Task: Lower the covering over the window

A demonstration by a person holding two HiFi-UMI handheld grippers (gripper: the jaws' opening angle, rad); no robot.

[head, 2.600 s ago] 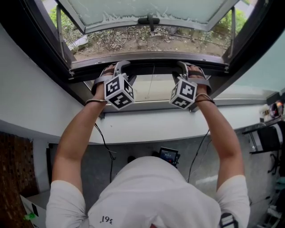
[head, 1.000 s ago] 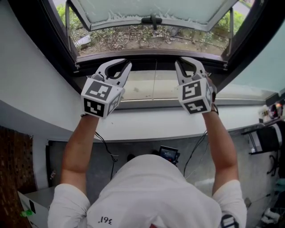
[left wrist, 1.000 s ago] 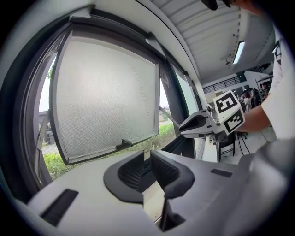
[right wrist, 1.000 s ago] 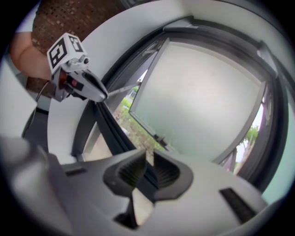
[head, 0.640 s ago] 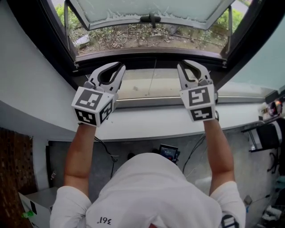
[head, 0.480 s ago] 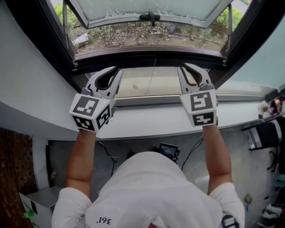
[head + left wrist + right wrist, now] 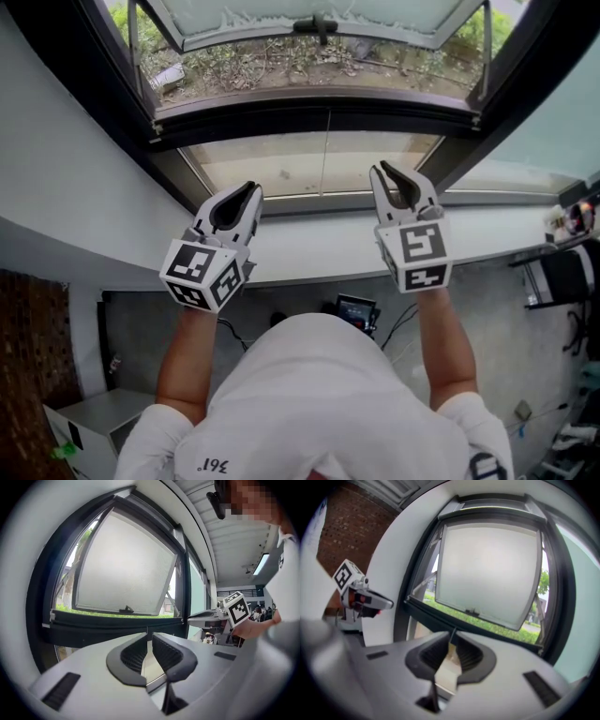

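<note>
Hovering over the sill [image 7: 319,239], our left gripper [image 7: 251,190] and right gripper [image 7: 380,171] sit closed on nothing, short of the window [image 7: 309,111]. We see no covering across its glass, so we judge it not yet lowered, out of view above and awaiting a reach.

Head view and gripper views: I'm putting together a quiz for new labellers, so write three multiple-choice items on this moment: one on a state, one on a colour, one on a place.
1. The frosted sash is: A swung open outward; B shut flat; C taken off.
2. The window frame is: A white; B black; C red.
3. The left gripper and right gripper are: A on the sash's handle; B outside the window; C over the white sill.
Key: 1 A, its lower edge stands away from the frame; 2 B, dark all round the glass; 3 C, both hang inside the room, short of the frame.
</note>
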